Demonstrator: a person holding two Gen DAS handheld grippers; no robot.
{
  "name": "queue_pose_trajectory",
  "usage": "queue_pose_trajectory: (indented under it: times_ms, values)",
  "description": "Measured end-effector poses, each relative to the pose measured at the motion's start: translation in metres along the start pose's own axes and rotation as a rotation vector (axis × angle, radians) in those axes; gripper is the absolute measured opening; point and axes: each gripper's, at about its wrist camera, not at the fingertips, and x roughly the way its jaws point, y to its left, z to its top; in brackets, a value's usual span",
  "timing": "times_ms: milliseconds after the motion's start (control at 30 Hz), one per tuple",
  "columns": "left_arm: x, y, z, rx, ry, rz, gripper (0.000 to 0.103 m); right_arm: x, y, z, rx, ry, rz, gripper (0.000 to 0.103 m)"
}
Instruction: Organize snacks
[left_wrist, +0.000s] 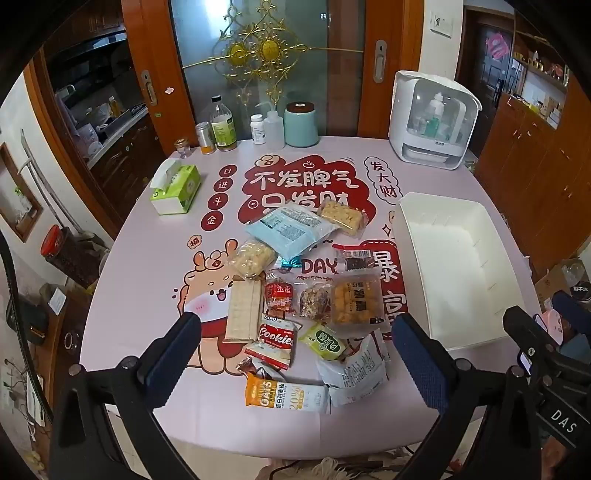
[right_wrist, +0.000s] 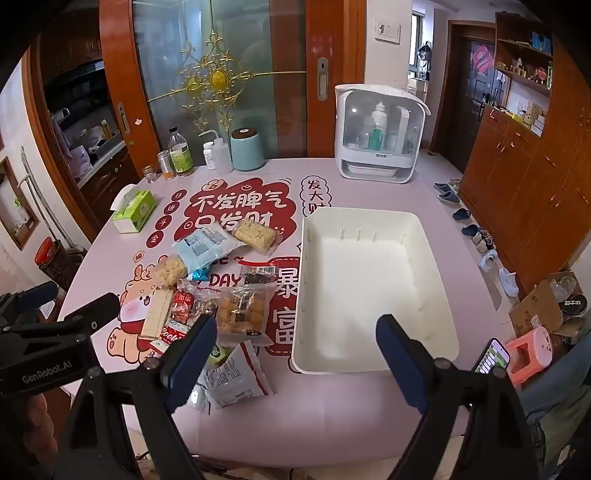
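Several wrapped snacks lie in a loose pile mid-table: a light blue pouch (left_wrist: 291, 227), a Cookies pack (left_wrist: 275, 341), an orange oat bar (left_wrist: 286, 398), a yellow cake pack (left_wrist: 356, 301) and a grey-white bag (left_wrist: 354, 373). An empty white bin (left_wrist: 458, 266) stands right of them, also in the right wrist view (right_wrist: 369, 291). My left gripper (left_wrist: 295, 354) is open and empty above the near snacks. My right gripper (right_wrist: 295, 358) is open and empty above the bin's near left corner, beside the grey-white bag (right_wrist: 236, 374).
A green tissue box (left_wrist: 177, 188) sits at the far left. Bottles and a teal canister (left_wrist: 301, 123) line the far edge, with a white cabinet appliance (left_wrist: 432, 118) at the far right. Shoes, a cardboard box and a pink stool (right_wrist: 528, 350) lie on the floor at right.
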Motion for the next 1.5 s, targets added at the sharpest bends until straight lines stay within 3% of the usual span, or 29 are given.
queue_pose_trajectory:
  times_ms: [333,567,733,1500]
  values:
    - [-0.001,-0.006,0.005,0.003,0.002,-0.007,0.102,0.001,0.001,0.000,-0.001,-0.001,0.003,0.089]
    - [-0.009,-0.001,0.002,-0.001,-0.041,-0.044,0.102,0.000,0.001,-0.001,-0.001,-0.005,0.004,0.089]
    - [-0.011,-0.006,0.001,0.015,-0.071,-0.028,0.102,0.000,0.001,-0.001,-0.001,-0.006,0.005,0.089]
    - [-0.010,-0.005,-0.005,0.002,-0.063,-0.033,0.102,-0.001,-0.002,-0.001,0.001,-0.009,0.009,0.089]
